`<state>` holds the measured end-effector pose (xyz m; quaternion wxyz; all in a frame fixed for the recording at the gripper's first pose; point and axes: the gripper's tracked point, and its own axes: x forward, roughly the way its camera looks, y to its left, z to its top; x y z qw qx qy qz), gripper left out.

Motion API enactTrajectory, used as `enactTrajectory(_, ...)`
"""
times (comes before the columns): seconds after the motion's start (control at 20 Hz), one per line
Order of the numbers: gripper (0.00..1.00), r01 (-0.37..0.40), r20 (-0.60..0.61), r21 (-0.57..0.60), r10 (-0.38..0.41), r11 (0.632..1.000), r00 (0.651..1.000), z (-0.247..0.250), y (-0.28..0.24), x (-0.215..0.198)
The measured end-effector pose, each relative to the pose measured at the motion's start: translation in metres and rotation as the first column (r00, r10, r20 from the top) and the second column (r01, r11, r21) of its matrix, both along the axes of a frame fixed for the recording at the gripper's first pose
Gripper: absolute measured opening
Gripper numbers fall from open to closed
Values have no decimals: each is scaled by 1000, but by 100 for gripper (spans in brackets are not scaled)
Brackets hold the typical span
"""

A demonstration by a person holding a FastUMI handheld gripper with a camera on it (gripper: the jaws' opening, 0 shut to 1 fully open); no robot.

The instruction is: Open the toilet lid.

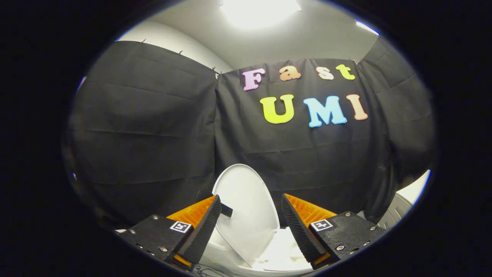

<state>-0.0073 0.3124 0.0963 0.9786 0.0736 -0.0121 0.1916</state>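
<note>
A recording booth: black cloth walls (153, 127) hung around a white toilet (246, 215).

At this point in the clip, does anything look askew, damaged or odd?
Nothing stands out. The toilet lid stands raised, near upright, beyond the open gripper, whose fingers hold nothing. No crack or spill shows on the toilet below.

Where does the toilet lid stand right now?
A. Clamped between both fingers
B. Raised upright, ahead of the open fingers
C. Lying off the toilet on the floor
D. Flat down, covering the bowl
B: the toilet lid stands raised against the black cloth wall, and the gripper is open, its fingers spread apart with neither one pressing on the lid.
</note>
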Motion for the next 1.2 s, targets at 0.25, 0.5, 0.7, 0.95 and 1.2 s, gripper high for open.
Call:
enactTrajectory(0.25,96,102,-4,-23,-102,995,995,5,-75,-12)
enactTrajectory(0.5,96,236,-2,-67,-236,970,972,-2,-165,-11)
enactTrajectory(0.7,97,359,-4,-118,-362,926,932,-34,-245,-11)
enactTrajectory(0.95,96,455,-24,-222,-471,863,882,-75,-317,-13)
enactTrajectory(1.2,97,521,-5,-207,-533,828,846,-83,-344,-24)
